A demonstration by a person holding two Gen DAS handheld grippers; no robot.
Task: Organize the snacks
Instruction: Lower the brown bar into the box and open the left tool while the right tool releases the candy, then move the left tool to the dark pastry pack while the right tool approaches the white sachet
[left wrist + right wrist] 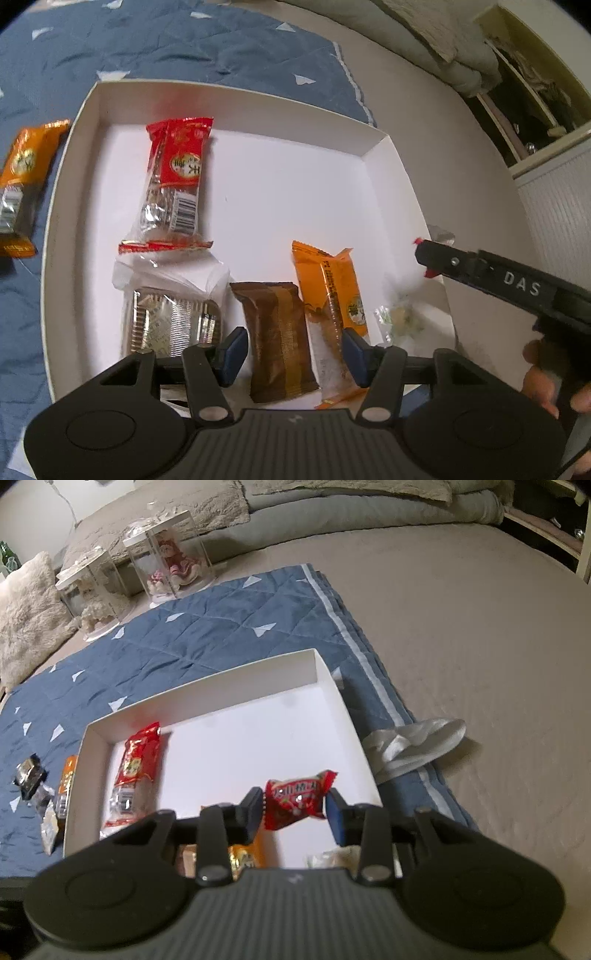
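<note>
The white box [66,155] sits on a blue quilt [184,44] on the bed, w/ most snacks inside. Far-left in the box: a red pack [177,177] lying lengthwise. Near row, left to right: a clear-wrapped foil tray [170,317], a brown pack [277,332], an orange pack [332,295], then a blurred pale wrapper [402,317] by the right wall. Outside the box, on the quilt at left, lies a 2nd orange pack [22,177].

Left hand-held gripper [291,350]: jaws apart, straddling the brown pack, pads not pressing it. Right hand-held gripper [293,812]: holds a small red candy bag [299,801] between its pads, above the box's near-right part [332,686].

Beyond the quilt: two clear display cases [173,554] w/ figurines, and a white cloth [413,746] by the quilt's edge.
</note>
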